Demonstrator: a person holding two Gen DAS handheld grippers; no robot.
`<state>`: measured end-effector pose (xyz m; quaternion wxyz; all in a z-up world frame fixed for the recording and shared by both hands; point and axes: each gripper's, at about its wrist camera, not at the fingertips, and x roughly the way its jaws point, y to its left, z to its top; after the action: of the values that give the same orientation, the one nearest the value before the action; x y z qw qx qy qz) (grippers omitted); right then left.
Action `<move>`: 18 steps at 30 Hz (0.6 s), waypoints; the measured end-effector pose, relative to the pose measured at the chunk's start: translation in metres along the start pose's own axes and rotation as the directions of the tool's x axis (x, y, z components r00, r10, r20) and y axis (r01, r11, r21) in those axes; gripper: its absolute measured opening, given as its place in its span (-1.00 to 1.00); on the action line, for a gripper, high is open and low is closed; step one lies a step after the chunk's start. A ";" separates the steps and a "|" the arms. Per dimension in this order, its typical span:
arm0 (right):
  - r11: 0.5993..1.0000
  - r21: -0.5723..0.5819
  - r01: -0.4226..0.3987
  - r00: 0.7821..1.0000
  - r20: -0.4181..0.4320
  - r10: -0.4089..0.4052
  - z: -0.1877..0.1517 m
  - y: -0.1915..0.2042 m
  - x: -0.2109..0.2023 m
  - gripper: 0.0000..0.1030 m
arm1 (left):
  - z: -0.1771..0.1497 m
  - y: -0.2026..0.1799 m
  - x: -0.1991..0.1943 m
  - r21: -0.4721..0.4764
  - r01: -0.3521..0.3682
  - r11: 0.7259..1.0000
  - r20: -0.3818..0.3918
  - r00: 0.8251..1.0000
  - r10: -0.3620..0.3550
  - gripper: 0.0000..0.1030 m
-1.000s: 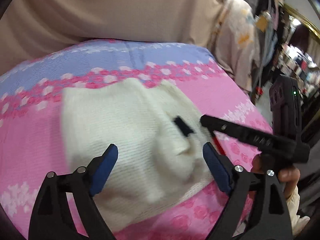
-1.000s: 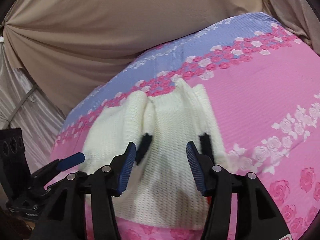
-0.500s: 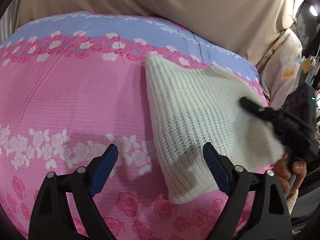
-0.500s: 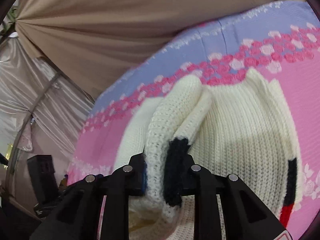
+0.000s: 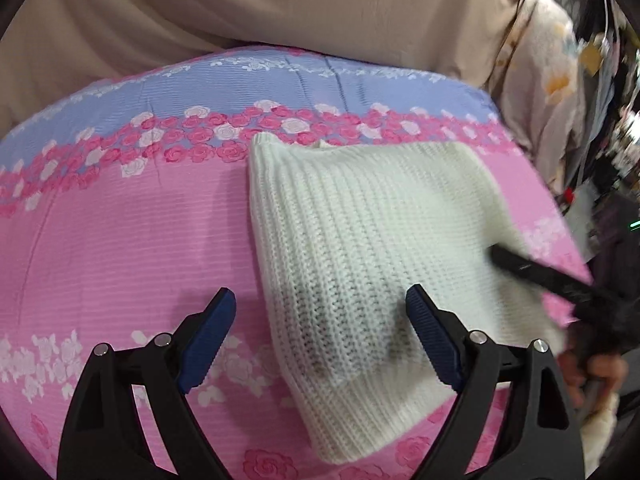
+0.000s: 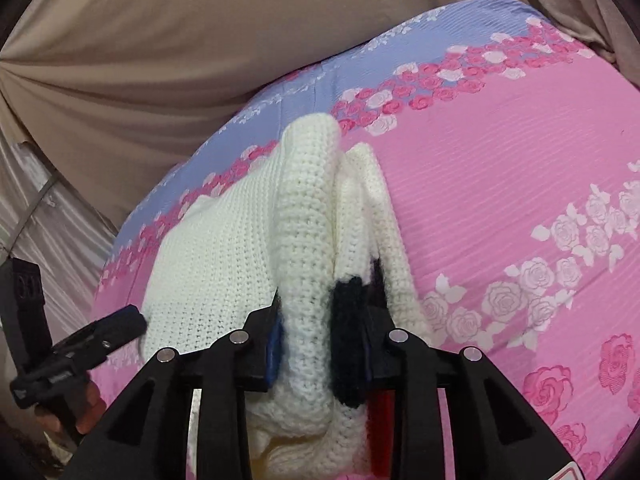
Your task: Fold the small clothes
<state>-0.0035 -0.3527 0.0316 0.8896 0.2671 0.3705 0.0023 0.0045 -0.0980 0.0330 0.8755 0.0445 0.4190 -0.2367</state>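
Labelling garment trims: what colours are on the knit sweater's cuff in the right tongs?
Black band, red below it, on the cream knit sweater; best in right wrist view.

sweater (image 5: 372,240) on bedspread (image 5: 120,240) — curtain (image 5: 240,8) behind

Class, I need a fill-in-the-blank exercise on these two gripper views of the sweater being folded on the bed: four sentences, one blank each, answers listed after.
1. The knitted sweater is mostly ____ in colour.
2. The right gripper is clamped on a bunched fold of the ____.
3. The left gripper is ____, holding nothing.
4. The bedsheet is printed with ____.

Missing words: white (cream); sweater; open; roses
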 end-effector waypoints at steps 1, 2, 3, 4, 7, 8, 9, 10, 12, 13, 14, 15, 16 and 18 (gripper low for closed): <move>1.000 -0.011 0.026 0.999 0.019 -0.026 0.001 0.003 -0.008 -0.31 | -0.001 -0.003 0.004 0.013 -0.028 1.000 -0.003 1.000 0.028 0.64; 0.998 -0.030 0.058 0.997 0.044 -0.057 0.002 0.008 -0.018 -0.31 | -0.003 -0.004 0.009 0.019 -0.046 0.999 -0.009 0.999 0.047 0.64; 0.996 -0.049 0.076 0.995 0.062 -0.073 0.002 0.011 -0.026 -0.31 | -0.004 -0.005 0.011 0.021 -0.055 0.998 -0.015 0.998 0.056 0.64; 0.994 -0.071 0.082 0.994 0.076 -0.076 0.000 0.015 -0.034 -0.29 | -0.006 -0.006 0.013 0.025 -0.066 0.998 -0.016 0.998 0.066 0.65; 0.991 -0.128 0.027 0.999 0.050 -0.020 -0.010 0.025 -0.047 -0.07 | -0.009 -0.010 0.013 0.048 -0.102 0.994 0.000 0.995 0.102 0.67; 0.990 -0.140 0.016 1.000 0.028 -0.013 -0.014 0.025 -0.044 -0.02 | -0.009 -0.012 0.012 0.052 -0.109 0.993 0.002 0.994 0.109 0.67; 0.988 -0.156 0.019 1.000 0.001 -0.019 -0.020 0.028 -0.040 -0.02 | -0.009 -0.012 0.011 0.056 -0.114 0.992 0.003 0.993 0.114 0.67; 0.986 -0.167 0.028 0.999 -0.022 -0.032 -0.026 0.025 -0.033 -0.01 | -0.009 -0.013 0.009 0.059 -0.116 0.992 0.002 0.993 0.116 0.67; 0.985 -0.168 0.038 0.998 -0.050 -0.047 -0.033 0.021 -0.023 -0.15 | -0.009 -0.015 0.006 0.060 -0.113 0.992 -0.002 0.994 0.114 0.67; 0.987 -0.157 0.040 0.998 -0.045 -0.048 -0.035 0.019 -0.023 -0.30 | -0.009 -0.016 0.006 0.062 -0.113 0.992 -0.003 0.994 0.114 0.67; 0.989 -0.143 0.035 0.999 -0.026 -0.039 -0.033 0.017 -0.025 -0.64 | -0.010 -0.017 0.006 0.064 -0.117 0.991 -0.004 0.993 0.117 0.67; 0.992 -0.122 0.005 1.000 -0.007 -0.006 -0.029 0.014 -0.030 -0.74 | -0.010 -0.017 0.006 0.067 -0.119 0.991 -0.005 0.993 0.120 0.67; 0.994 -0.095 -0.045 0.999 0.019 0.047 -0.024 0.012 -0.038 -0.76 | -0.010 -0.018 0.007 0.067 -0.122 0.990 -0.006 0.992 0.122 0.67; 0.987 -0.072 -0.142 0.984 0.098 0.149 -0.015 0.011 -0.060 -0.99 | -0.011 -0.019 0.008 0.068 -0.126 0.990 -0.007 0.992 0.127 0.67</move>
<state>-0.0547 -0.3488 0.0677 0.9131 0.2644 0.3033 0.0655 -0.0079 -0.1144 0.0223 0.8843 0.1016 0.4121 -0.1943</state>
